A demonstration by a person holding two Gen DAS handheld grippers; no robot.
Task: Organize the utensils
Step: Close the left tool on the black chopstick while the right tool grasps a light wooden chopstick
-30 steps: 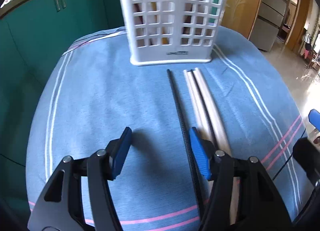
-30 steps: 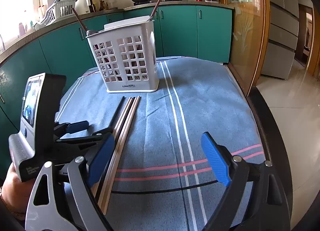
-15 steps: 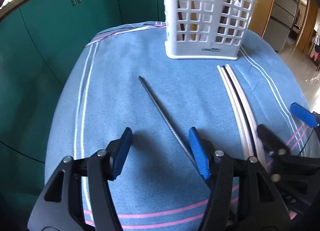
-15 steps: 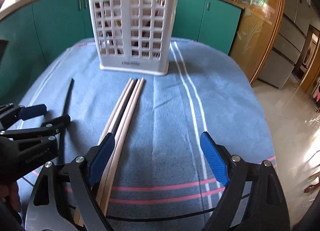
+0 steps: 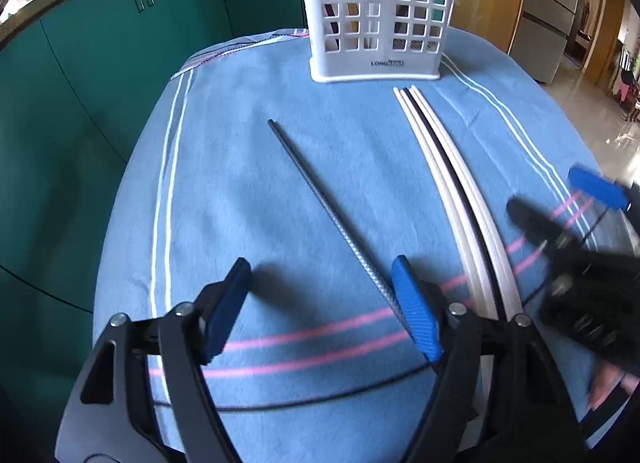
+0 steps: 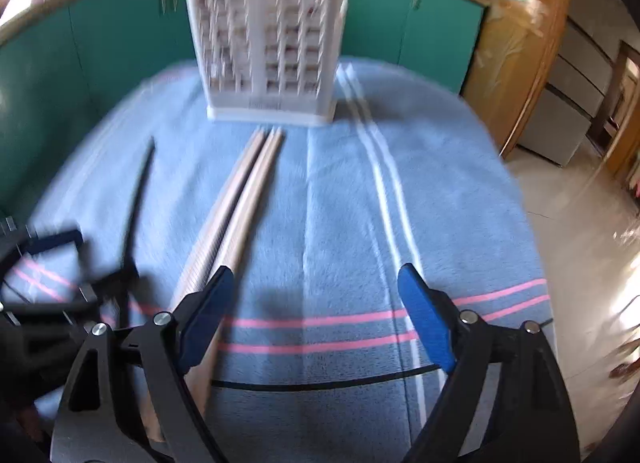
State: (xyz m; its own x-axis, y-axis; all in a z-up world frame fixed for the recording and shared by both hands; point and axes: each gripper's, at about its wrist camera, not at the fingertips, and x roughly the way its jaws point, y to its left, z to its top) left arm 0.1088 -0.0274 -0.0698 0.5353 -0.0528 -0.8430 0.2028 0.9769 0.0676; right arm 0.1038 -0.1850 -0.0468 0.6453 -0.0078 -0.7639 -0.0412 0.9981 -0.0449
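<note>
A white slotted utensil basket (image 5: 378,15) stands at the far side of the blue cloth; it also shows in the right wrist view (image 6: 266,43). A single dark chopstick (image 5: 328,203) lies diagonally, its near end by the right finger of my open left gripper (image 5: 320,303). A bundle of pale chopsticks with a dark one between them (image 5: 452,183) lies to the right. In the right wrist view the bundle (image 6: 236,207) runs under the left finger of my open, empty right gripper (image 6: 312,315). The dark chopstick (image 6: 138,199) lies left of it.
The blue striped cloth (image 5: 248,151) covers a round table. Teal cabinets (image 5: 100,63) stand behind and to the left. The right gripper (image 5: 580,263) appears blurred at the right edge of the left wrist view. A tiled floor (image 6: 580,223) lies to the right.
The dark chopstick has been swung away from the pale bundle and now lies diagonally on its own. Both grippers have shifted, and the right wrist view has moved closer to the bundle.
</note>
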